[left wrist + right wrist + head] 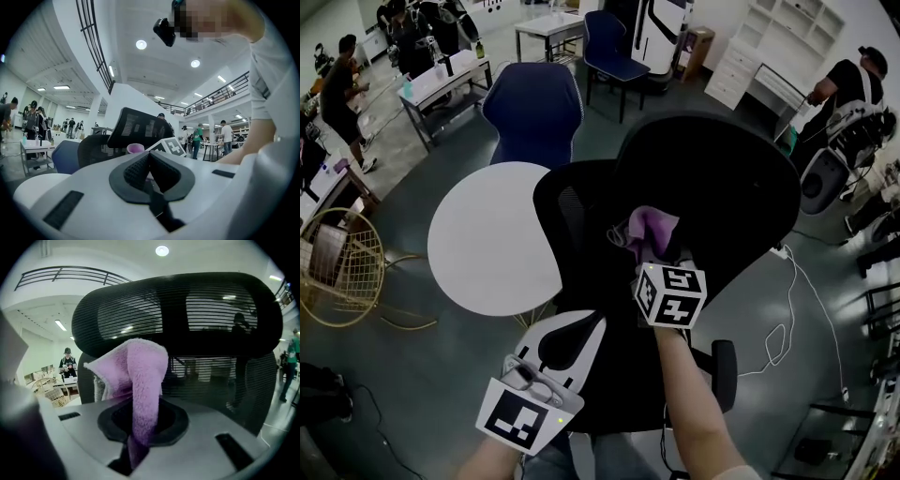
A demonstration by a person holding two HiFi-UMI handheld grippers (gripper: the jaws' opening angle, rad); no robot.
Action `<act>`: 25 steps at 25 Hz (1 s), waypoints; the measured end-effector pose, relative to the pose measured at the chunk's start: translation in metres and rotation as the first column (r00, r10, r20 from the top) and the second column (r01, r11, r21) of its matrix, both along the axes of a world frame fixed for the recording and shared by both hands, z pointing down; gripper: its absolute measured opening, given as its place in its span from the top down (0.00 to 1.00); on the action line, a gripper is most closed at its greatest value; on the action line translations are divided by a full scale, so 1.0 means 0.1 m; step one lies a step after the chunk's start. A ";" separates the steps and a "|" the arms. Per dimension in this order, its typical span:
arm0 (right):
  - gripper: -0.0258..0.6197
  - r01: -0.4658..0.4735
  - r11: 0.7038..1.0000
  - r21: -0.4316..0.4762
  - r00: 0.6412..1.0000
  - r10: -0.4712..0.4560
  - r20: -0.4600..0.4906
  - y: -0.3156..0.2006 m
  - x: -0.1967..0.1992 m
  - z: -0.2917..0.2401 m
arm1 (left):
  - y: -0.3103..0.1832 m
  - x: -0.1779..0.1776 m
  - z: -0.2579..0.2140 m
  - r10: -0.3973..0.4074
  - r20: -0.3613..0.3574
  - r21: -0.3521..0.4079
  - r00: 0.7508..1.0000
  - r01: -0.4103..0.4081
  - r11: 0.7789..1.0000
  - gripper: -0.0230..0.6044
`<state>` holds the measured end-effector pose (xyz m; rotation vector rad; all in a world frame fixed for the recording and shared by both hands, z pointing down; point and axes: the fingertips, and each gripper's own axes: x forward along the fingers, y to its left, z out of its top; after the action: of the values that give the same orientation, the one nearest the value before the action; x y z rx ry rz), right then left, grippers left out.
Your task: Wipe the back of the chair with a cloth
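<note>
Head view: one cloth (652,225) clamped in right gripper (655,247), one chair (727,183); left gripper (567,339) seemingly closed.

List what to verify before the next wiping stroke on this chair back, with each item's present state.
1. Cloth gripped: ok. The purple cloth is pinched between the jaws of the right gripper.
2. Cloth touching the chair back: cannot tell. It sits right at the mesh, but contact is unclear.
3. Left gripper out of the way: ok. It is shut, empty and low beside the chair.
4. Round white table clear of the stroke: ok. It stands to the chair's left, away from the cloth.
5. Floor cable free of the chair's base: cannot tell.
</note>
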<state>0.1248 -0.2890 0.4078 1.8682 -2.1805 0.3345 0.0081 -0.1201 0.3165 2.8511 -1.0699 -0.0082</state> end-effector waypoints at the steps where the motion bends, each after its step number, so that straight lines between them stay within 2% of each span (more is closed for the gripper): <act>1: 0.88 0.016 1.000 0.000 1.000 -0.016 -0.001 -0.01 -0.10 0.00 | 0.00 -0.04 0.00 -0.006 0.002 0.000 1.000 0.006 1.000 0.95; 9: 0.88 0.164 0.986 -0.009 0.986 -0.164 -0.031 -0.05 -0.97 0.01 | -0.03 -0.36 0.00 -0.051 -0.003 -0.005 0.999 0.051 0.999 0.95; 12: 0.88 0.197 0.980 -0.009 0.979 -0.198 -0.042 -0.07 -1.19 0.01 | -0.05 -0.45 0.02 -0.064 0.001 -0.006 0.998 0.064 0.998 0.95; 19: 0.88 0.203 0.979 0.017 0.977 -0.202 -0.067 -0.05 -1.19 0.07 | -0.06 -0.53 0.07 -0.086 -0.003 -0.010 0.996 0.086 0.996 0.95; 25: 0.88 0.209 0.975 -0.077 0.977 -0.212 -0.033 0.05 -1.23 0.52 | -0.04 -0.53 0.15 -0.077 0.005 -0.014 0.997 0.077 0.997 0.95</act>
<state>0.0019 -0.2836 0.4595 1.5736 -2.2798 0.3260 -0.0450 -0.1238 0.3312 2.7972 -1.1748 0.0005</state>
